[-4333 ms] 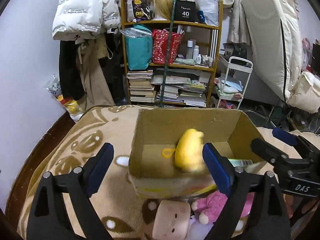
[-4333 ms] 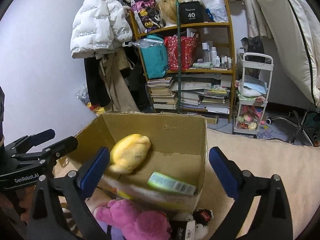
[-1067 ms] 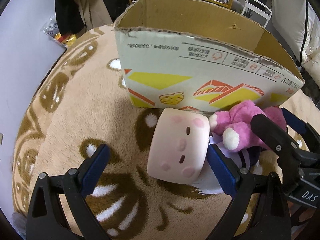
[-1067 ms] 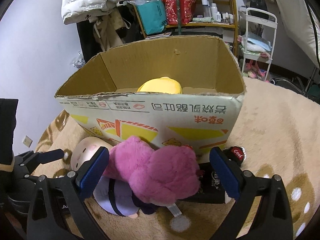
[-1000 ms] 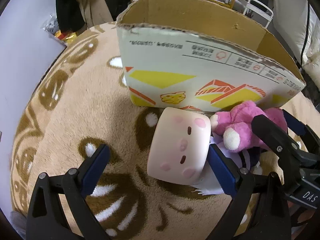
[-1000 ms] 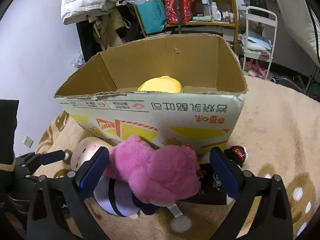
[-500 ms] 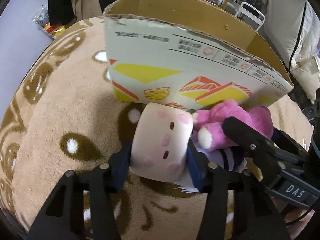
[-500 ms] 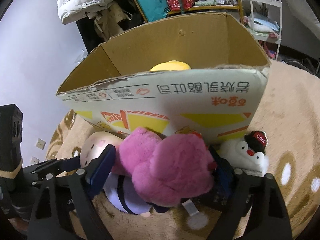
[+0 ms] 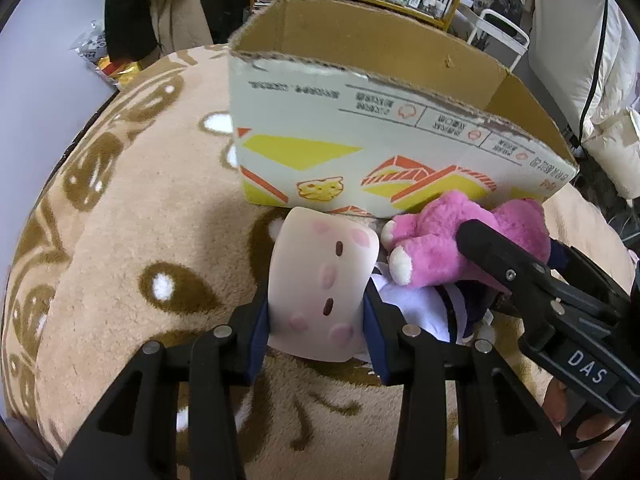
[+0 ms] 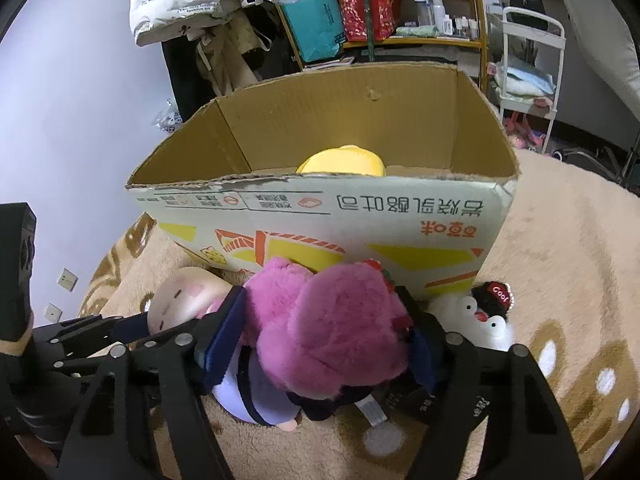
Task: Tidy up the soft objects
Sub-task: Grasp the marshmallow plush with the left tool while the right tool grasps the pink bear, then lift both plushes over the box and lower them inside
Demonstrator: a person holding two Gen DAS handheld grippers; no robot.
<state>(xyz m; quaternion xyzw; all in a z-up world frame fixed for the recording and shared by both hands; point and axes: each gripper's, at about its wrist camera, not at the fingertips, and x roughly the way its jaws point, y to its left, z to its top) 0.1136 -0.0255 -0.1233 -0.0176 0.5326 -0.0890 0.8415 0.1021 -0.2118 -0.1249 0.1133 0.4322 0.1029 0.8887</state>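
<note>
Presently, left claw (image 9: 316, 320): closed onto the pale pink square plush (image 9: 320, 280), one pad on each flank, face markings turned up, toy resting on the patterned blanket (image 9: 120, 240). Right claw (image 10: 320, 332): drawn in around the magenta plush bear (image 10: 328, 328), blue pads pressed into the fur on both sides; lifted or not, cannot tell. Beneath the bear: a white-and-navy doll (image 10: 248, 392), partly covered, not gripped. Just beside, to the right: a white penguin plush (image 10: 480, 316) with a black cap, against the box corner, untouched. Behind all of these, touching or nearly so: the printed cardboard box (image 10: 320, 208), open at the top, near wall facing both claws, a yellow plush (image 10: 344, 160) already lying inside. Beyond: cluttered shelving (image 10: 380, 12) and hung clothing, no part of the task. Step in hand, by judgement: double grasp made, lift pending. Next move, by judgement: both toys raised well above the near rim, carried forward over the opening, released beside the yellow one. Caution: soft bodies likely to sag or slip in a shallow pinch; doll tag or clothing liable to drag along with the bear; near wall easily snagged if the rise falls short.
</note>
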